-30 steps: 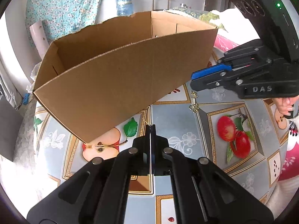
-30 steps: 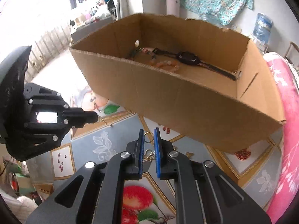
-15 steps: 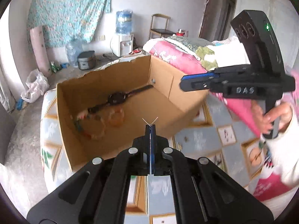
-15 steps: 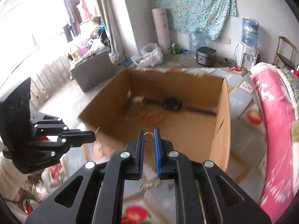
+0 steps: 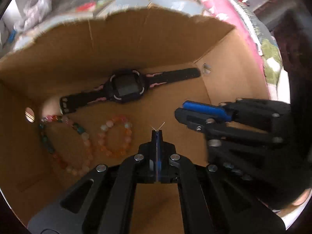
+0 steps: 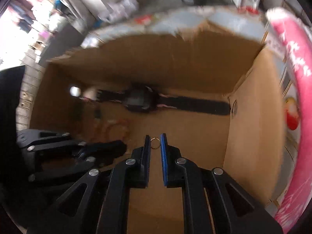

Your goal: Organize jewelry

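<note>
Both grippers hang over the open cardboard box [image 5: 230,62]. My left gripper [image 5: 157,131] is shut on a thin gold wire piece [image 5: 160,125] that sticks out past the tips. My right gripper [image 6: 155,138] is shut on a small metal ring [image 6: 155,143] held between the blue pads; it also shows in the left wrist view [image 5: 185,110]. On the box floor lie a black watch [image 5: 126,88], an orange bead bracelet [image 5: 115,137] and a longer multicoloured bead bracelet [image 5: 64,140].
The box walls [image 6: 253,117] rise on all sides around the grippers. A pink patterned bedcover [image 6: 292,62] lies to the right outside the box. The patterned tablecloth [image 5: 171,2] shows beyond the far wall. The right wrist view is motion-blurred.
Both grippers have risen from the table beside the box, come over its near wall and tipped down above the box floor, each still gripping its piece.
</note>
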